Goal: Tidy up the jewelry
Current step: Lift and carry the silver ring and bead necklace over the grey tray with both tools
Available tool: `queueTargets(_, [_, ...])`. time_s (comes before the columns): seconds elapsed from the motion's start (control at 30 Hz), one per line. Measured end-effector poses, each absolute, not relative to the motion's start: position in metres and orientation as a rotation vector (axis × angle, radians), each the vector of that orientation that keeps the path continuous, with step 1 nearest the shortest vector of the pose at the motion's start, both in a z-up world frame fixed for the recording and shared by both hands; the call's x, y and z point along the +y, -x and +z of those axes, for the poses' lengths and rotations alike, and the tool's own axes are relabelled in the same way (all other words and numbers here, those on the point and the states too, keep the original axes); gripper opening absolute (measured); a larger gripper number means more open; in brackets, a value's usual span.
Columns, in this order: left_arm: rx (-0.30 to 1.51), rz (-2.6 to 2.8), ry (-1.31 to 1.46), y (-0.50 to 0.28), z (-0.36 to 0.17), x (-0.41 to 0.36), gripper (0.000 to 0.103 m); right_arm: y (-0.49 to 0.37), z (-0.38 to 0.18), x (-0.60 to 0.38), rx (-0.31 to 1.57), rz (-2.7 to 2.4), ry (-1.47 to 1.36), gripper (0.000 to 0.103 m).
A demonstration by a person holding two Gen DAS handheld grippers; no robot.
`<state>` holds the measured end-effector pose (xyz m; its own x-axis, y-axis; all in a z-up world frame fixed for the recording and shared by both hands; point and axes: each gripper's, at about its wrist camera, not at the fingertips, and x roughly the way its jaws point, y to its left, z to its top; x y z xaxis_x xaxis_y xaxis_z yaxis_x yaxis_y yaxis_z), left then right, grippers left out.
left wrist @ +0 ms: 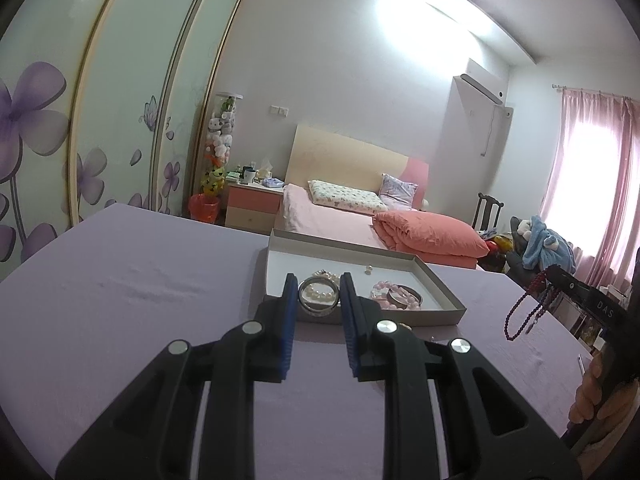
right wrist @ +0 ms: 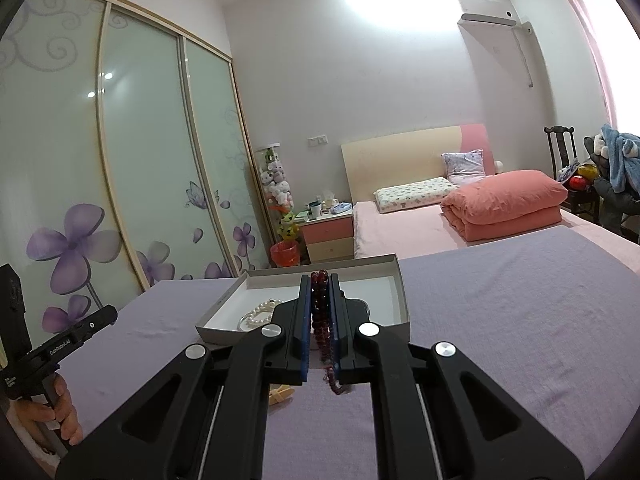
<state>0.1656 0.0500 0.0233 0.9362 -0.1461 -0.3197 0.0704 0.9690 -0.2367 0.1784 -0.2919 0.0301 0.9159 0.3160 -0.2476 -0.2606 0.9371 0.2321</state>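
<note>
Holding a dark red bead strand (right wrist: 320, 312), the right tongs (right wrist: 320, 280) are fully closed on it, w/ loops dangling below the pads, just in front of the grey tray (right wrist: 216, 326) on the purple-covered surface (right wrist: 500, 320). From the left cam the same strand hangs to the right of the tray, off its near corner. Left tongs (left wrist: 318, 280) sit at the tray's near edge, jaws a narrow gap apart & holding nothing; a silver bangle (left wrist: 316, 308) w/ a pearl bracelet (left wrist: 320, 294) inside it shows btwn them, in the tray. Pink bead bracelet (left wrist: 386, 294) lies in the tray's right part, a small pearl piece (left wrist: 368, 268) nearer its far wall. Small yellowish clip (right wrist: 282, 394) lies on the surface in front of the tray.
</note>
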Motion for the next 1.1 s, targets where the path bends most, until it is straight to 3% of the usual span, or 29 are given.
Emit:
queueTargets(0.5, [0.308, -0.113, 0.216, -0.179, 0.043, 0.045, 0.022, -0.189, 0.044, -0.286, 0.244, 0.294, -0.179, 0.009])
queueTargets(1.1, [0.298, -0.122, 0.156, -0.287, 0.069, 0.013, 0.022, -0.27, 0.058, -0.26, 0.216, 0.311, -0.109, 0.009])
